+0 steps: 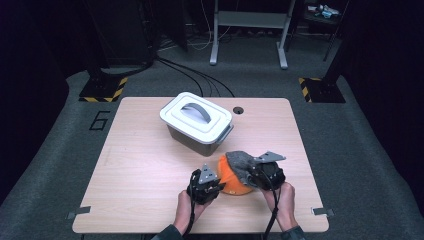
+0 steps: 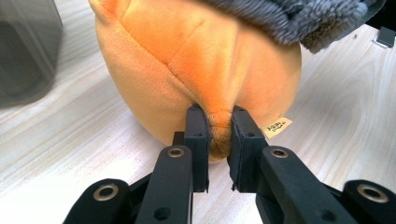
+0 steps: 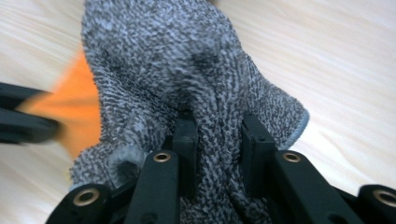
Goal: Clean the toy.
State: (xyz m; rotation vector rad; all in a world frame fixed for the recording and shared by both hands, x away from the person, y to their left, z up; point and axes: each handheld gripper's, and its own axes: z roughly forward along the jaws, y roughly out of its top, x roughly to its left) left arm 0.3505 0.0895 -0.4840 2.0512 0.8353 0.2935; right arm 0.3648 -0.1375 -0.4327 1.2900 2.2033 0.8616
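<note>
An orange plush toy lies on the wooden table near its front edge. A grey knitted cloth is draped over the toy's right side. My left gripper is at the toy's left, shut on a fold of the orange plush. The orange plush toy has a small label at its lower right. My right gripper is shut on a bunch of the grey cloth. An orange patch of the toy shows left of the cloth.
A grey lidded bin with a handle stands behind the toy, mid-table. A small round hole sits near the table's far edge. Bare wood lies to the left. The bin's wall is blurred in the left gripper view.
</note>
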